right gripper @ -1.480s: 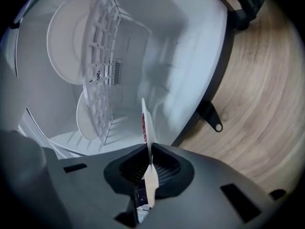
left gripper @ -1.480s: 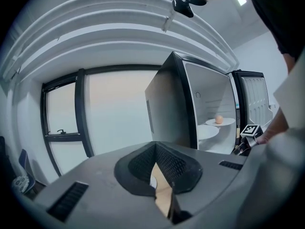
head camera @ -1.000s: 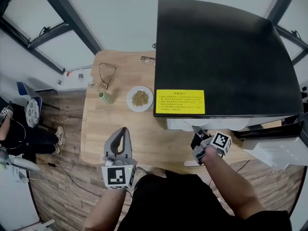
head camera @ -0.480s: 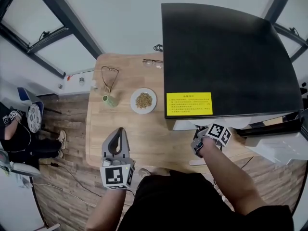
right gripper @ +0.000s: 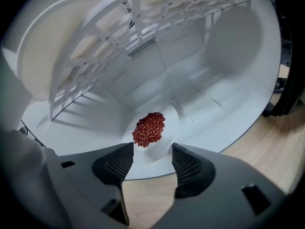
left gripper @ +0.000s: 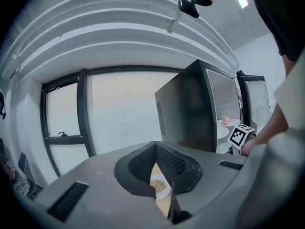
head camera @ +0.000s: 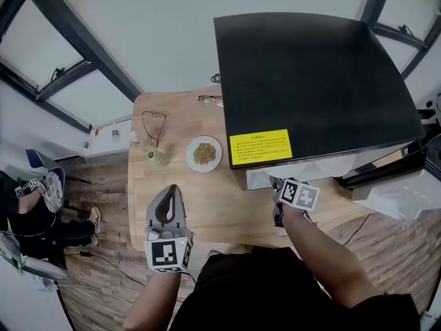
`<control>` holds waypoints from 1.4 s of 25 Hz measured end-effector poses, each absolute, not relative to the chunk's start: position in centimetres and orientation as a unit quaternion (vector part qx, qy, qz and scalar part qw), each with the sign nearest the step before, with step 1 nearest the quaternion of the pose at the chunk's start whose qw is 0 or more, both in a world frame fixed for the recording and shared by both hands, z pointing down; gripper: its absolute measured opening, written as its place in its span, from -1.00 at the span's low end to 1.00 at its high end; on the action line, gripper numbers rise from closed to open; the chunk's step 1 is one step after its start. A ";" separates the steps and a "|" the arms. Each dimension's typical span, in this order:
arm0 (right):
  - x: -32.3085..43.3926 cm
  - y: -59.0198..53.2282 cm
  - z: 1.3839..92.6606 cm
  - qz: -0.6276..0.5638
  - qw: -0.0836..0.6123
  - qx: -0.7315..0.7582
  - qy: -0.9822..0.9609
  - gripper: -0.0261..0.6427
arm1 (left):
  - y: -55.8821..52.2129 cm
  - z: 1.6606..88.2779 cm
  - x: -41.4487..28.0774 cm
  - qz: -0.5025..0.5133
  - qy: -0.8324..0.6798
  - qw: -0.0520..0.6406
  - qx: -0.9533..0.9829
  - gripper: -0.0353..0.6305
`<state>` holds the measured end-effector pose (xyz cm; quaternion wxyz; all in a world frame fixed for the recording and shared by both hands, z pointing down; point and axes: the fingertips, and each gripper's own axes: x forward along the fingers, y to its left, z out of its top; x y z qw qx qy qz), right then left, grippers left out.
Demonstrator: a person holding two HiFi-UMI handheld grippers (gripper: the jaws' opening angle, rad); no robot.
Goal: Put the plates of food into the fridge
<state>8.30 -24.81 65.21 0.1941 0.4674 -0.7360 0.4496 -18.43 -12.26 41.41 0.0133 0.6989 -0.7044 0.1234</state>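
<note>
A white plate of red beans lies on the floor inside the black mini fridge. My right gripper sits at the fridge mouth with its jaws opening. The plate's near rim lies between the pads, which do not press on it. In the head view the right gripper is under the fridge's front edge. A second plate, of brown grains, stands on the wooden table. My left gripper hovers near the table's front edge, shut and empty, pointing at that plate of grains.
A wire shelf in the fridge carries another white plate. The fridge door hangs open at the right. A green cup and glasses lie at the table's left. A person sits at far left.
My right gripper has shifted a little to the left at the fridge opening. The left gripper stays in place over the table's front edge.
</note>
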 end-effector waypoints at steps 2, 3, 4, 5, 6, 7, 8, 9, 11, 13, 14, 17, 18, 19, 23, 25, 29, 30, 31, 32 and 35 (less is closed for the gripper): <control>8.8 -24.4 64.8 0.436 0.196 0.472 -0.740 -0.17 | -12.4 41.1 -18.1 0.122 -0.699 0.009 0.705 -0.88; 9.1 -24.2 64.5 0.426 0.198 0.474 -0.745 -0.17 | -12.5 41.0 -18.0 0.121 -0.697 0.007 0.707 -0.88; 9.3 -24.2 64.0 0.415 0.198 0.475 -0.750 -0.17 | -12.6 40.9 -17.9 0.120 -0.695 0.006 0.709 -0.88; 9.5 -24.2 63.5 0.404 0.197 0.477 -0.756 -0.17 | -12.7 40.8 -17.8 0.119 -0.693 0.004 0.711 -0.88; 9.7 -24.2 63.0 0.394 0.194 0.478 -0.761 -0.17 | -12.7 40.6 -17.7 0.118 -0.691 0.003 0.713 -0.88; 9.9 -24.3 62.5 0.385 0.191 0.479 -0.765 -0.17 | -12.8 40.5 -17.6 0.117 -0.690 0.002 0.715 -0.88; 10.1 -24.2 62.0 0.378 0.189 0.480 -0.769 -0.17 | -12.8 40.4 -17.4 0.116 -0.688 0.001 0.717 -0.88; 10.4 -24.1 61.6 0.372 0.187 0.481 -0.772 -0.17 | -12.8 40.4 -17.2 0.114 -0.686 0.001 0.719 -0.88; 11.0 -23.7 60.6 0.366 0.181 0.480 -0.776 -0.17 | -12.8 40.5 -16.5 0.109 -0.680 0.004 0.725 -0.88; 11.1 -22.8 59.7 0.360 0.169 0.471 -0.787 -0.17 | -12.6 40.8 -16.0 0.107 -0.673 0.010 0.731 -0.88; 10.8 -22.3 59.1 0.358 0.160 0.461 -0.796 -0.17 | -12.5 41.0 -15.5 0.108 -0.668 0.013 0.736 -0.88; 10.3 -21.0 56.6 0.340 0.129 0.420 -0.831 -0.18 | -12.4 42.0 -13.9 0.109 -0.652 0.021 0.750 -0.88; 10.6 -20.7 55.7 0.325 0.125 0.414 -0.841 -0.18 | -12.5 42.3 -13.6 0.103 -0.651 0.029 0.751 -0.88; 11.0 -20.5 54.9 0.307 0.124 0.411 -0.849 -0.20 | -12.6 42.6 -13.5 0.095 -0.653 0.039 0.750 -0.88; 12.9 -19.3 51.5 0.233 0.122 0.415 -0.871 -0.45 | -13.0 42.6 -12.8 0.085 -0.650 0.047 0.754 -0.88; 14.1 -18.9 49.8 0.216 0.106 0.423 -0.874 -0.75 | -13.2 42.5 -12.3 0.083 -0.645 0.045 0.759 -0.88; 16.3 -19.0 47.5 0.212 0.080 0.446 -0.866 -0.85 | -13.5 42.2 -12.7 0.075 -0.650 0.051 0.754 -0.88; 16.6 -18.9 46.8 0.200 0.075 0.448 -0.868 -0.86 | -13.6 42.1 -12.8 0.076 -0.651 0.049 0.754 -0.88; 17.0 -18.8 46.0 0.183 0.070 0.450 -0.871 -0.86 | -13.6 41.9 -12.9 0.077 -0.652 0.047 0.753 -0.88; 17.3 -18.8 45.1 0.164 0.064 0.454 -0.873 -0.86 | -13.6 41.8 -13.1 0.076 -0.653 0.046 0.752 -0.88; 18.9 -18.8 42.9 0.113 0.052 0.477 -0.870 -0.86 | -13.4 41.2 -13.9 0.069 -0.665 0.045 0.743 -0.88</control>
